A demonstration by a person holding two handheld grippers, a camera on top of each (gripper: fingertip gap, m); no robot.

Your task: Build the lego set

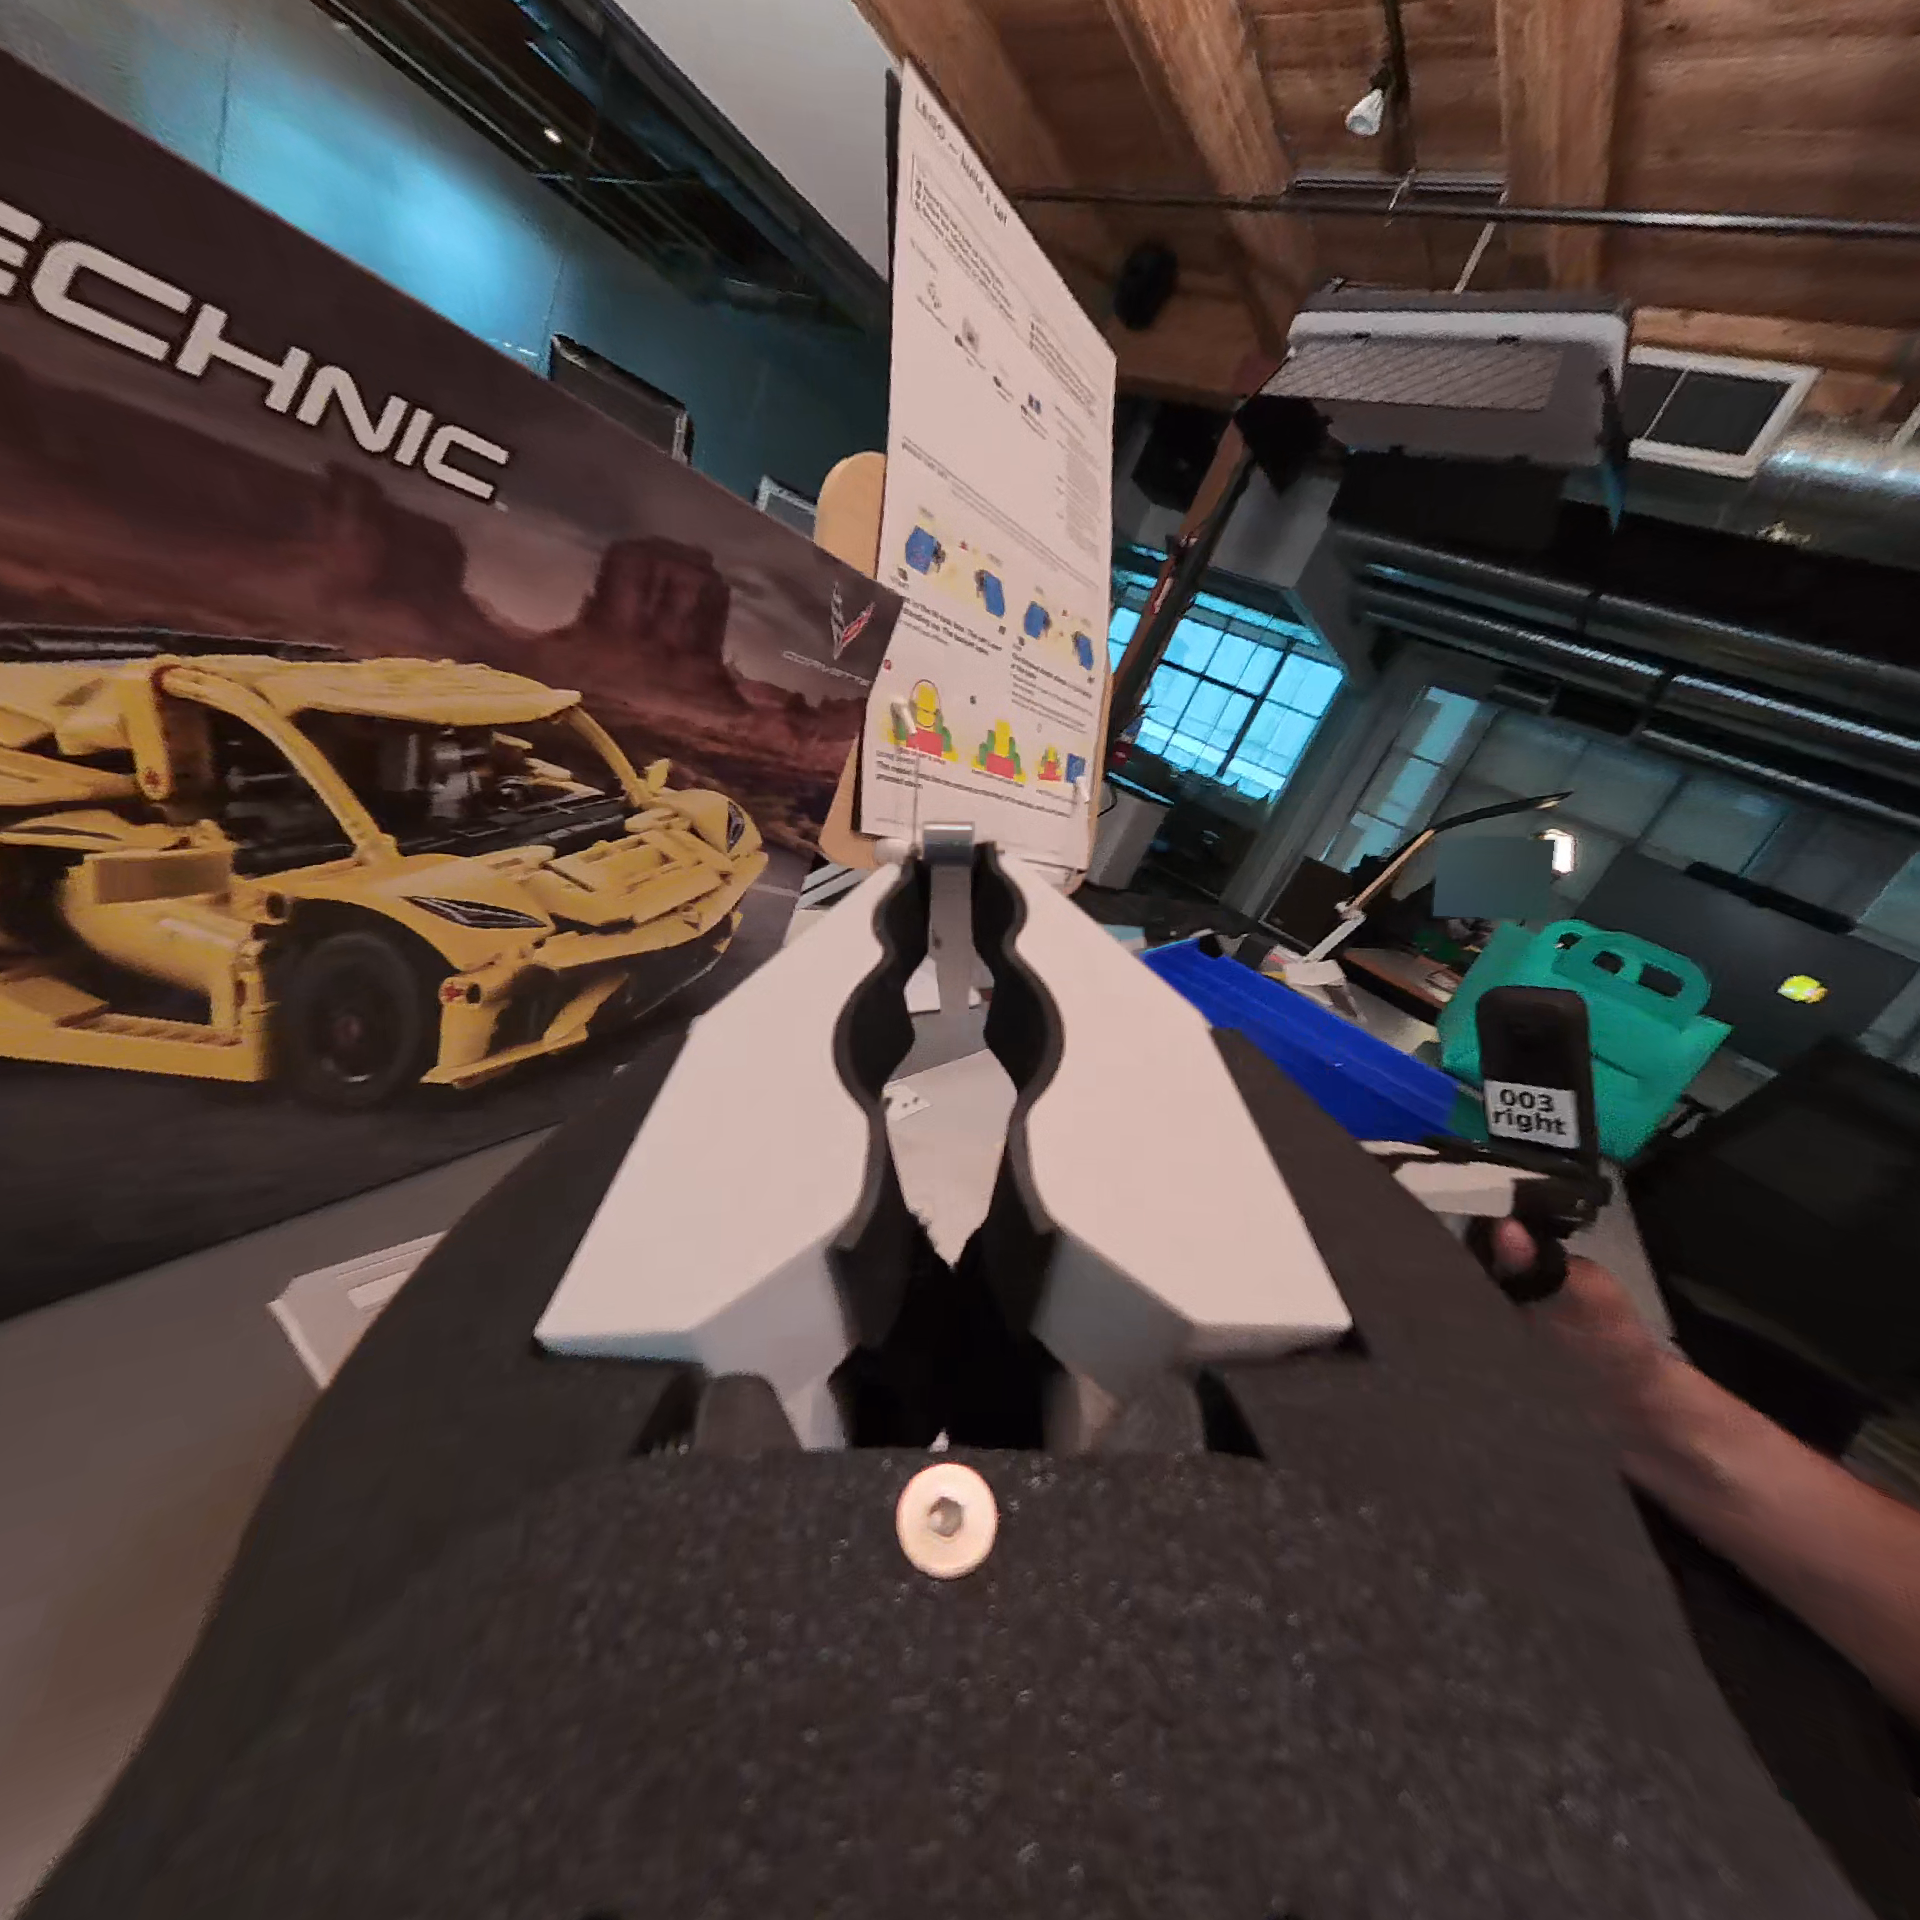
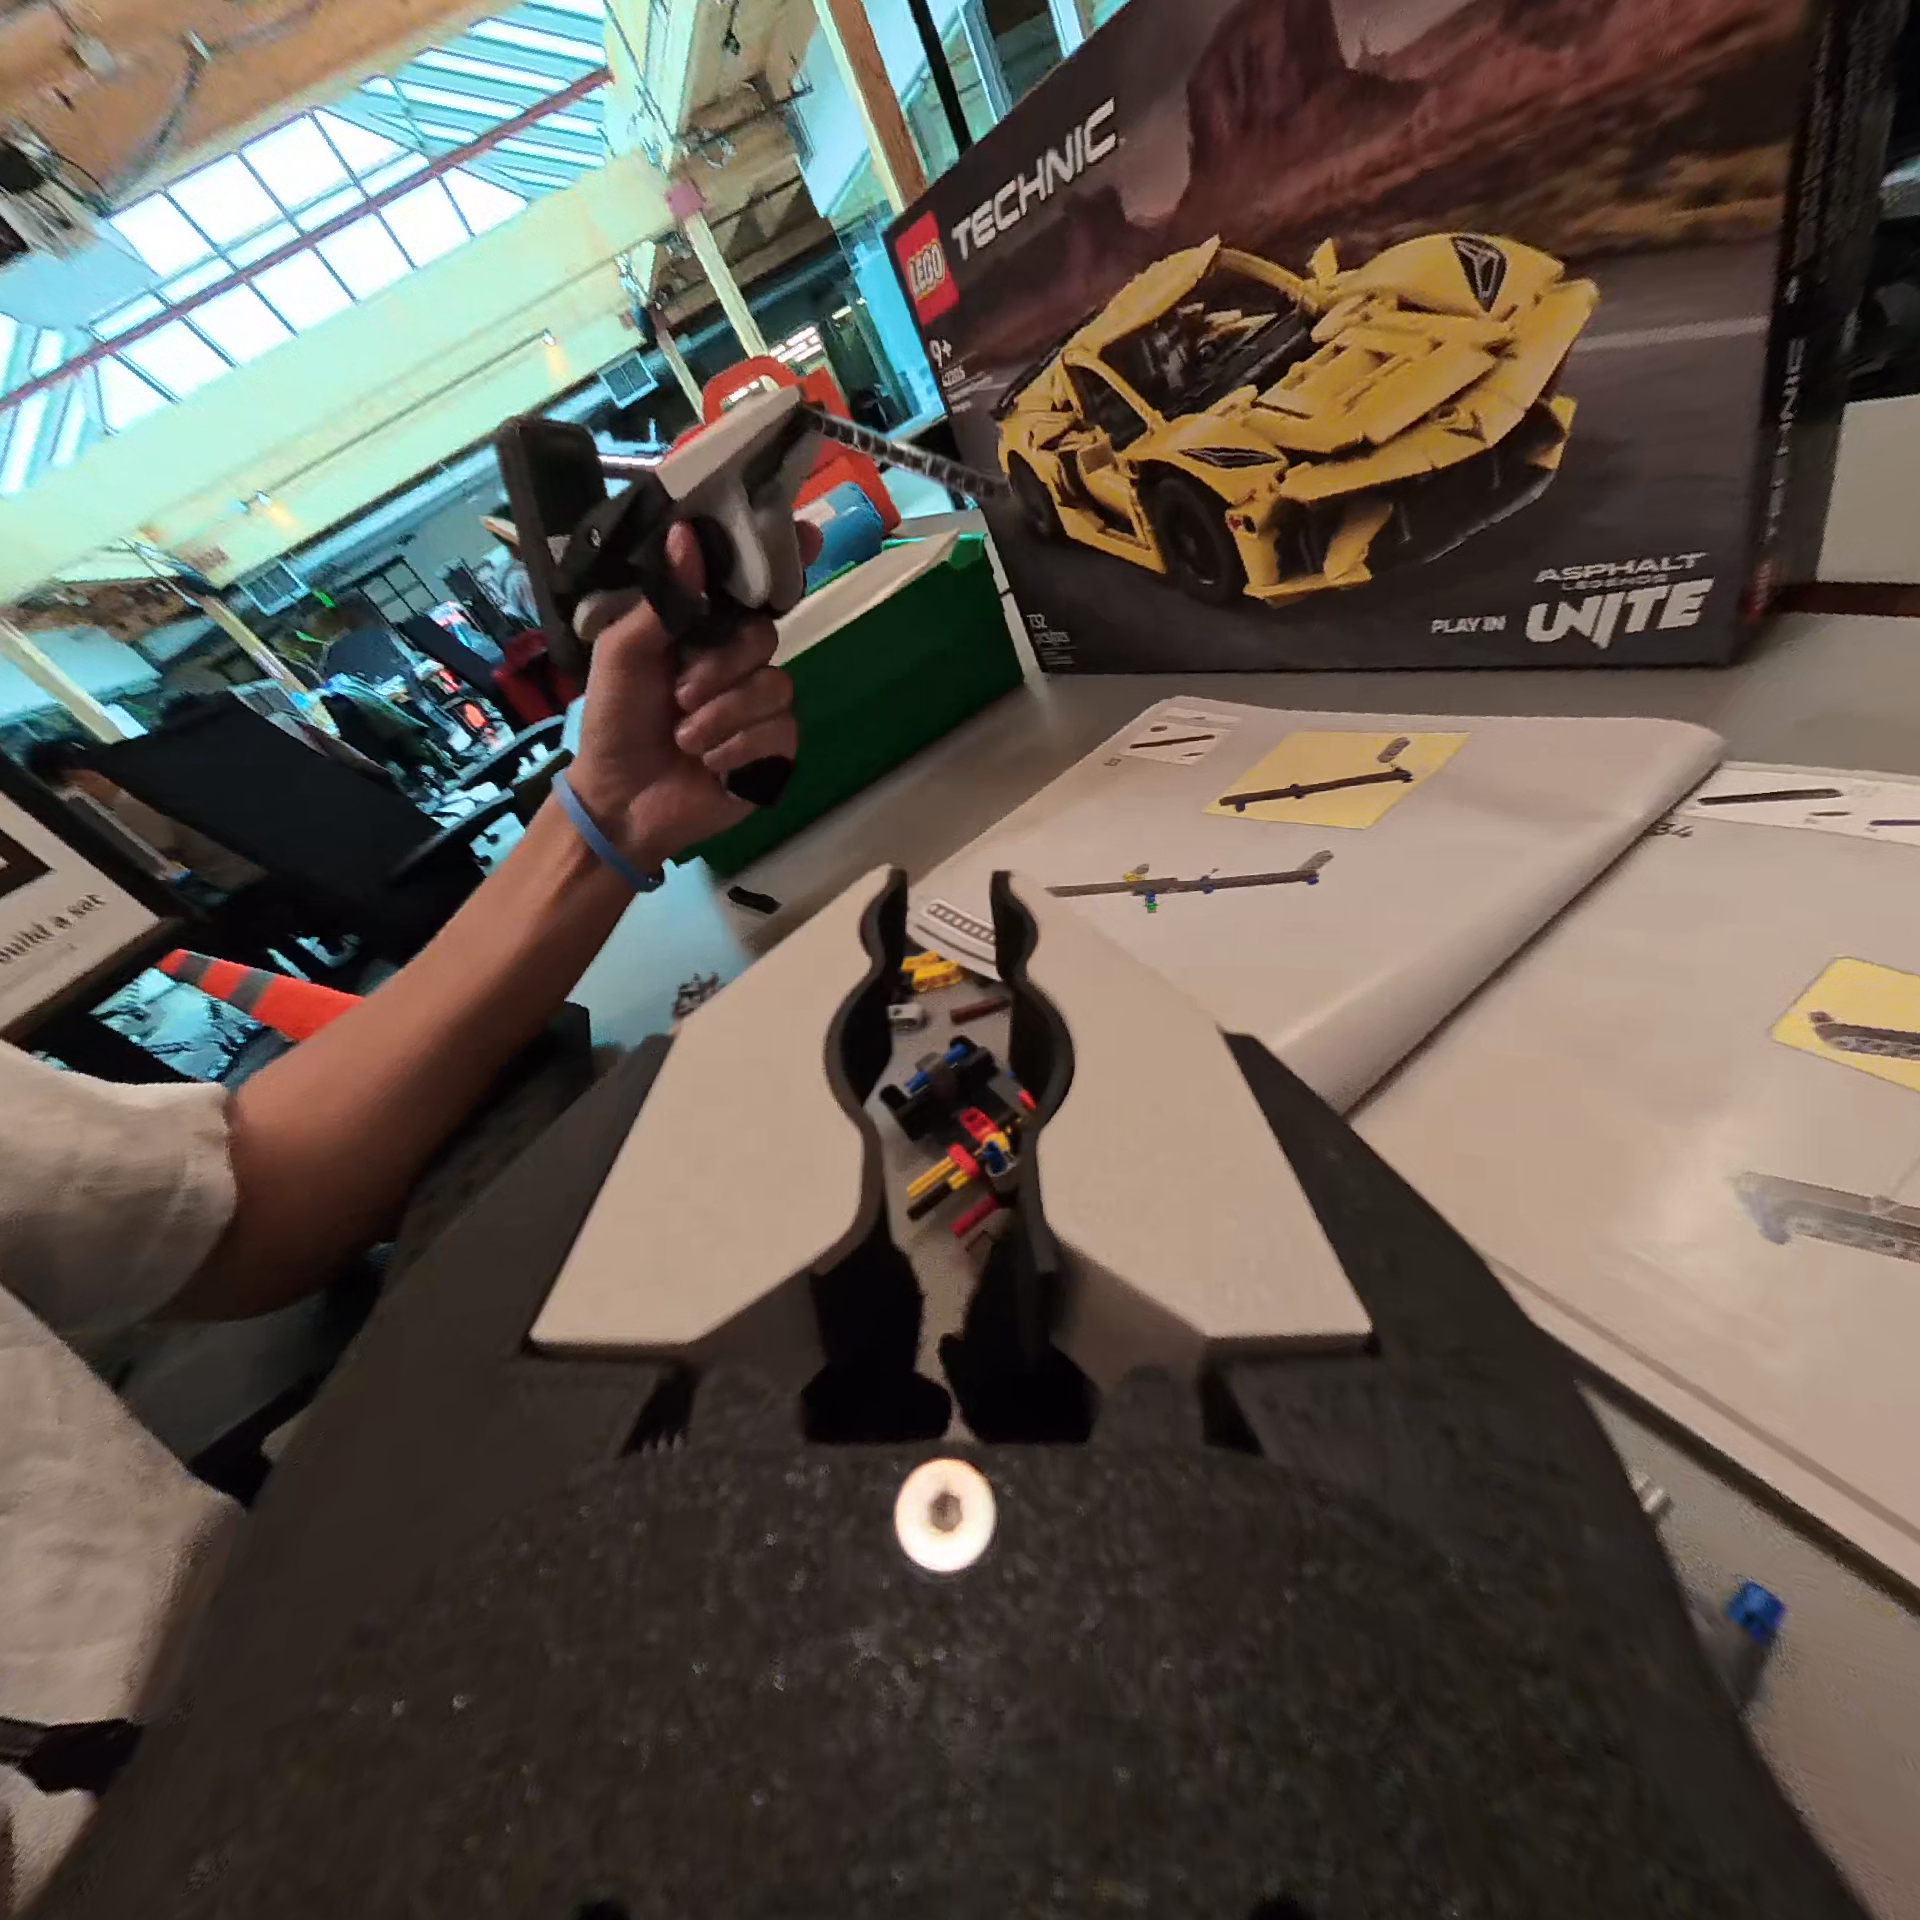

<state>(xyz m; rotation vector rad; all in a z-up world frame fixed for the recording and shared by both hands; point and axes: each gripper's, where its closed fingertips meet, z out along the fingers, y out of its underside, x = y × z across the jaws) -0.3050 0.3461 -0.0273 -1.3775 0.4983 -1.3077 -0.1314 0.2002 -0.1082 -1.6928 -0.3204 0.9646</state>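
The left gripper [image 1: 948, 854] pinches a small grey piece [image 1: 948, 840] at its tips, raised in front of the set box [image 1: 416, 623]. Only the right view shows the loose parts [image 2: 951, 1101] lying on the table [image 2: 1818, 665] below the box, beside the open manual [image 2: 1455, 935]. The right gripper [image 2: 948, 894] is slightly spread, holding nothing. Its fingers hide most parts; the grey piece's shape is unclear.

Lego pieces [image 2: 951, 1101] on table [image 2: 1787, 665], left of booklet [image 2: 1455, 935] (box [image 2: 1351, 343] behind)
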